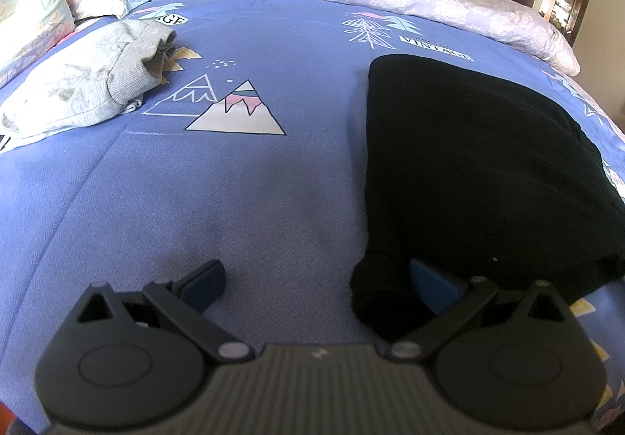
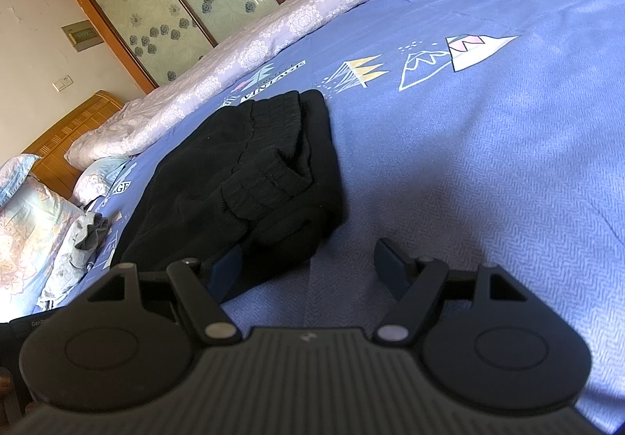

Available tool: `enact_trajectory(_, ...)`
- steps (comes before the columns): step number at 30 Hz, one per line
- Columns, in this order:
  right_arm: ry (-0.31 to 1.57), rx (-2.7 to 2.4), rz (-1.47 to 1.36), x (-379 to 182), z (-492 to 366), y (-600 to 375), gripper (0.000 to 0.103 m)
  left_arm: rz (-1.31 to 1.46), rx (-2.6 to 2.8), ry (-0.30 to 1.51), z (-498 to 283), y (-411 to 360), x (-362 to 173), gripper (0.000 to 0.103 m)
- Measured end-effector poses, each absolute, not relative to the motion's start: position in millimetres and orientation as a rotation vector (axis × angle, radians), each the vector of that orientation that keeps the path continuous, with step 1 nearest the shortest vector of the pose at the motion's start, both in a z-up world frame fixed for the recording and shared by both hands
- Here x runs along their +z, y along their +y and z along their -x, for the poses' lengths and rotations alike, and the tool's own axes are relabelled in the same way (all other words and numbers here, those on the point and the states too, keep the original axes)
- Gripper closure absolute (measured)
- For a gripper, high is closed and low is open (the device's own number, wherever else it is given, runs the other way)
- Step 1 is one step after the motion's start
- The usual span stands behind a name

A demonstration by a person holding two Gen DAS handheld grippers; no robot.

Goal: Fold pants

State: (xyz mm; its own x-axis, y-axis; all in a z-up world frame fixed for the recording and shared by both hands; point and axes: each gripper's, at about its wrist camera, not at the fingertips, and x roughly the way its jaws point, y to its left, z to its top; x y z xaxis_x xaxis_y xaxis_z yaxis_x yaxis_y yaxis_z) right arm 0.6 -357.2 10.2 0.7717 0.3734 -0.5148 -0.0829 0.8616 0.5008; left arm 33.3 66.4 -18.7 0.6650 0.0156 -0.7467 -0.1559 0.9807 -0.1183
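**Black pants lying folded on the bed, both grippers gaping**

The black pants (image 1: pixel 480 161) are lying in a folded bundle on the blue printed bedsheet (image 1: pixel 234 200), ribbed cuffs on top in the right wrist view. The left gripper (image 1: pixel 318 280) is hovering with jaws spread wide; its right finger is sitting just beside the pants' near corner, pinching nothing. The right gripper (image 2: pixel 310 267) is likewise gaping, gripping nothing, the pants' edge by its left finger. Grey pants (image 1: pixel 86 83) are lying well apart, near the pillows (image 1: pixel 31 5). No containers are showing.
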Motion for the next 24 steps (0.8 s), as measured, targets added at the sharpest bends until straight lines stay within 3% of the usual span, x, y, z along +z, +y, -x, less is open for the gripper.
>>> enact_trajectory(24,0.647,0.257,-0.482,11.6,0.6,-354.7,0.026,0.178,0.097,0.839,-33.5,66.6,-18.5,0.000)
